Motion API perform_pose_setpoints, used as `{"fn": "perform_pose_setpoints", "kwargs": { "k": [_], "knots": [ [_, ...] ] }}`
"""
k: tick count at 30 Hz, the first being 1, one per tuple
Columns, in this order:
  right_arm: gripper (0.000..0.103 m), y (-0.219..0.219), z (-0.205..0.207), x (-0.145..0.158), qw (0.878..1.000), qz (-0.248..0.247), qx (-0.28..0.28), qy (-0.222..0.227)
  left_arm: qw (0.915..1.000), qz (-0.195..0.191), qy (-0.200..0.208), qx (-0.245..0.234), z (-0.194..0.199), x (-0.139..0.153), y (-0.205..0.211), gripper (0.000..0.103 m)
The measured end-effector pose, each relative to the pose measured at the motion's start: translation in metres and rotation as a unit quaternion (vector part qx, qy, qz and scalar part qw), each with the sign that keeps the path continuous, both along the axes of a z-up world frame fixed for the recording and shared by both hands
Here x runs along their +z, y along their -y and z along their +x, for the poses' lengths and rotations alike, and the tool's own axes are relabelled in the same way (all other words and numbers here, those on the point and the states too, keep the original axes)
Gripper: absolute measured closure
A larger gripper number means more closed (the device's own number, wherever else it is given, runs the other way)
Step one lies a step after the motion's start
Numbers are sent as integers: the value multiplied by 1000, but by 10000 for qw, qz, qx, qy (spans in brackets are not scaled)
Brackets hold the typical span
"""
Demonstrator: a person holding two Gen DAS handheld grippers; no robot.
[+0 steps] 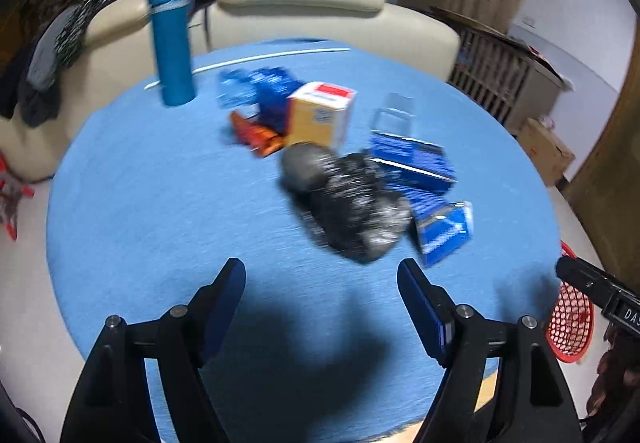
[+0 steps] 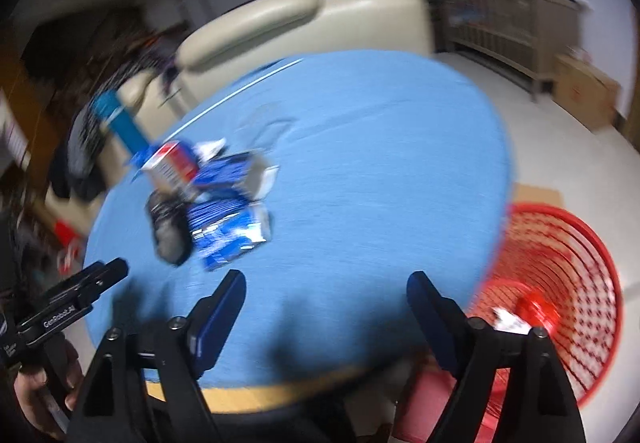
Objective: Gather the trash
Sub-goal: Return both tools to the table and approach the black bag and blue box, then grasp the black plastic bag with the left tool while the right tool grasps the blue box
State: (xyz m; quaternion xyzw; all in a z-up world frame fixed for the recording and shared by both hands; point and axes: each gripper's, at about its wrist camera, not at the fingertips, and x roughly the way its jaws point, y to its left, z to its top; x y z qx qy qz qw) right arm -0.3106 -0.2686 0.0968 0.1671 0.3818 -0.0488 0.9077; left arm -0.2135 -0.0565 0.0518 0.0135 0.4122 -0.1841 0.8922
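1. The left claw (image 1: pixel 322 275) points down at a slant over the near part of the round blue-covered worktop (image 1: pixel 160 203); its two black fingers with blue pads stand wide apart with nothing between them.
2. The right claw (image 2: pixel 326 287) slants down the same way over the worktop's near edge, jaws spread wide and empty.
3. In the right wrist view the left claw's black body enters at the lower left, with a hand (image 2: pixel 36 395) around its handle.
4. Bare blue cloth lies between both claws and the trash, giving open room on the near half.
5. The trash sits in a cluster near the middle: a crumpled black plastic bag (image 1: pixel 344 199), touching blue cardboard cartons (image 1: pixel 420 171), a yellow-and-white box with a red top (image 1: pixel 322 115), and an orange wrapper (image 1: pixel 258 135).
6. A tall blue cylindrical flask (image 1: pixel 172 43) stands upright near the far left rim.
7. A red plastic mesh basket (image 2: pixel 560 283) stands on the floor just beside the worktop's right edge, with red and white scraps inside.
8. A cream sofa (image 1: pixel 300 3) lies beyond the far edge.
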Motion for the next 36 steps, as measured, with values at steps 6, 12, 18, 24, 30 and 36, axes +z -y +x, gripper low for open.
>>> {"fn": "perform_pose_setpoints", "kwargs": {
  "k": [6,12,18,24,30,36],
  "knots": [
    [13,-56,57,-9,9949,-435,858,-308,9990,-224,-169,341,9,-9,-28,24],
    [13,-77,94,-20,9895,-703,1151,-521,9977,-374,-290,476,14,-12,-45,24],
    [13,-82,125,-33,9861,-936,1202,-664,9976,-435,-353,399,19,-15,-43,24],
    [13,-81,139,-43,9865,-823,1250,-671,9979,-359,-387,362,21,-18,-38,24],
    [25,-63,129,-40,9914,-411,1149,-473,9985,-303,-418,187,25,-14,-17,24],
    [25,-40,110,-37,9951,-142,946,-258,9988,-272,-400,-7,38,-7,21,24]
  ]
}}
